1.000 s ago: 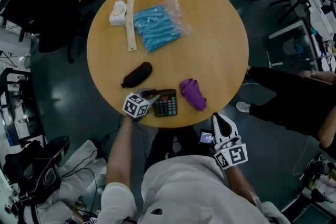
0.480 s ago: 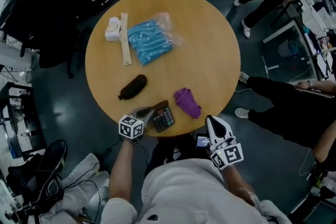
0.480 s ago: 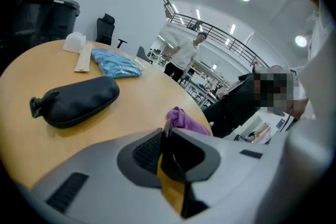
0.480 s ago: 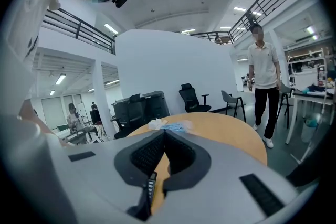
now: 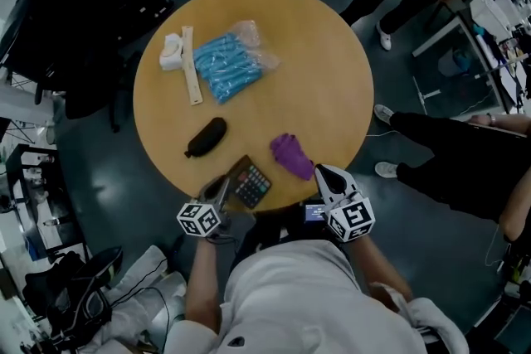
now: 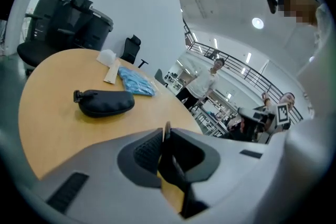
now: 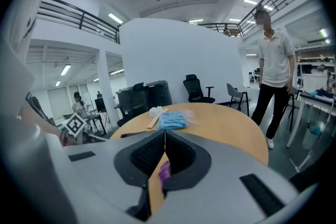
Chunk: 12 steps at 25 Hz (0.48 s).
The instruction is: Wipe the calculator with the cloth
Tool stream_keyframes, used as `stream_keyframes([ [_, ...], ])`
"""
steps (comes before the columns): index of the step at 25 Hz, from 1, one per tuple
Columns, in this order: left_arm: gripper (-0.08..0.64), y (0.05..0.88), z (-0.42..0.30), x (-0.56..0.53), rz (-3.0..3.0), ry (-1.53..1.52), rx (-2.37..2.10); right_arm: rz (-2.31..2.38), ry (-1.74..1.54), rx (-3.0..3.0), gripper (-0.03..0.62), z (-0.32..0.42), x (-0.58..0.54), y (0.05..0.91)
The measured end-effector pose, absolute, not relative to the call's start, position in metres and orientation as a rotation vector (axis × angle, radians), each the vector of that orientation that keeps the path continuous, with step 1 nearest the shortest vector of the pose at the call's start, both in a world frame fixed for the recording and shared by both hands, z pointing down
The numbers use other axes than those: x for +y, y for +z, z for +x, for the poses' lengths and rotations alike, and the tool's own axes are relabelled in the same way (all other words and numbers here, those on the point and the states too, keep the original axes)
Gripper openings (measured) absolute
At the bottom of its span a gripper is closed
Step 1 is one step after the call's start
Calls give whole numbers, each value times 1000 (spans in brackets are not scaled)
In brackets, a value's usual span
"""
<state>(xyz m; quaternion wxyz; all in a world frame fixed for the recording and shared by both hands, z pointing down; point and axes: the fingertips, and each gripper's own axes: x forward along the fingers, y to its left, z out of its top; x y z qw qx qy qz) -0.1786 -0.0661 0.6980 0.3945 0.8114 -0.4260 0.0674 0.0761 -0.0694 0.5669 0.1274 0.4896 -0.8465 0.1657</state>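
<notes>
The round counter (image 5: 332, 79) fills the head view's upper middle. At its lower rim my left fingers (image 6: 105, 165), just closing, pinch the tilted calculator (image 5: 251, 182) by its edge. My right fingers (image 7: 220, 165), pressed together and empty, sit just lower right of the purple cloth (image 5: 292, 155).

Black rectangular keypad calculator (image 5: 251, 183): face up, turned diagonally at the near edge of the round wooden table (image 5: 332, 79). Its near-left end is pinched in the left gripper (image 5: 224, 185), whose jaws have just been closing. Crumpled purple cloth (image 5: 292, 155): on the tabletop, just right of it.
</notes>
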Motion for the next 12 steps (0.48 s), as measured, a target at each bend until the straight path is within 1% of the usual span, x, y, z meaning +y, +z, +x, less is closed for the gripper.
stream_keyframes([
  [6, 52, 644, -187, -68, 2091, 46, -1149, 1124, 579, -2310, 21, 60, -93, 648],
  [7, 52, 635, -187, -67, 2096, 29, -1159, 1078, 582, -2282, 32, 56, -95, 662],
  [8, 52, 627, -186, -65, 2100, 14, -1168, 1034, 582, -2257, 86, 52, -96, 675],
  [9, 52, 620, -186, -64, 2104, -2, -1176, 991, 580, -2236, 157, 47, -97, 687],
  [10, 52, 613, -185, -63, 2107, -17, -1182, 950, 577, -2211, 180, 42, -97, 698],
  [12, 52, 603, -184, -62, 2110, -46, -1192, 885, 560, -2143, 193, 35, -97, 720],
])
